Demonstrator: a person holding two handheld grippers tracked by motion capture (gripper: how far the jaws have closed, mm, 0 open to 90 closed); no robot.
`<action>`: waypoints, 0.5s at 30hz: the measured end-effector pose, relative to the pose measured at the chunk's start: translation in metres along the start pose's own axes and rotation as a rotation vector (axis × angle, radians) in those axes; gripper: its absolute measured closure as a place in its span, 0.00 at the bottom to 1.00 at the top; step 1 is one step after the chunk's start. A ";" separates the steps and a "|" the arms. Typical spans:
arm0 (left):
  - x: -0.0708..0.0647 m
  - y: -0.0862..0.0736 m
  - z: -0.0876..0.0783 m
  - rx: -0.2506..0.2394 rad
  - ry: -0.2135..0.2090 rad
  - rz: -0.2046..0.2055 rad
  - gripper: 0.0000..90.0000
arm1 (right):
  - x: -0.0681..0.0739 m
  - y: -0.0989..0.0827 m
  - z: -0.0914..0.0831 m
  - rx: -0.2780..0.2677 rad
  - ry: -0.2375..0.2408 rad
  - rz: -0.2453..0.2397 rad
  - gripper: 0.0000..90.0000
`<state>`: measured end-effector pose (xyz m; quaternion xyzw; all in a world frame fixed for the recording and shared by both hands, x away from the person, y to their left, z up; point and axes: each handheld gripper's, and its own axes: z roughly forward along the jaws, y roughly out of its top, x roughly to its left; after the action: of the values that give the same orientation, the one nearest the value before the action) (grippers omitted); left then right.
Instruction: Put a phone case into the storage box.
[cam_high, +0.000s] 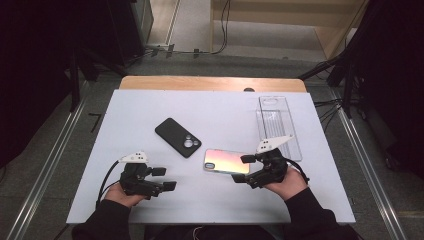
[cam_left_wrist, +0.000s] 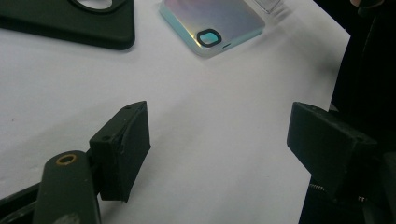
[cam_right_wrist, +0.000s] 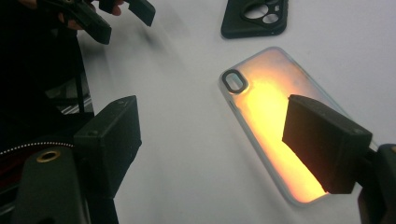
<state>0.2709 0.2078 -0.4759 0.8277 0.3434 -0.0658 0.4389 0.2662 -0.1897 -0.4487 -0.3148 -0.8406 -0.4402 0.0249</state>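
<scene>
Resting low over the white surface (cam_high: 150, 220), the left claw (cam_high: 165, 178) stood released, its two black jaws spread wide with nothing between them; in the left gripper view only bare surface lay in the gap. The hand (cam_high: 122, 195) under it was mostly covered by the claw body, and the dark sleeve ran off the bottom edge of the high view.

Ahead of that claw and apart from it lay a black phone case (cam_high: 178, 137), cut off by the top edge in the left gripper view so that only one corner and part of its camera opening showed. Beyond the gap, toward the other hand, lay an iridescent phone case (cam_high: 227, 161) with its far end cropped.

The right claw (cam_high: 242, 168) was likewise released, jaws wide apart. In the right gripper view one jaw hung over the near end of the iridescent phone case, hiding part of its corner; whether the jaw touched it could not be told. The case glared orange there, washing out its surface detail.

Just behind the right claw lay a clear plastic tray (cam_high: 278, 125), its near end hidden by the claw's grey plate and its contents hard to make out.
</scene>
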 end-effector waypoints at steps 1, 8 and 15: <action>0.000 0.000 0.000 0.000 0.000 0.000 0.24 | 0.000 0.002 0.001 -0.002 0.005 -0.005 0.19; 0.000 0.000 0.000 -0.004 0.007 0.008 0.25 | -0.001 0.012 0.007 0.005 0.004 -0.020 0.19; 0.000 0.000 0.000 -0.004 0.006 0.005 0.24 | -0.004 0.019 0.013 0.016 -0.004 -0.017 0.19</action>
<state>0.2707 0.2080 -0.4762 0.8280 0.3426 -0.0616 0.4397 0.2832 -0.1737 -0.4442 -0.3081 -0.8467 -0.4332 0.0219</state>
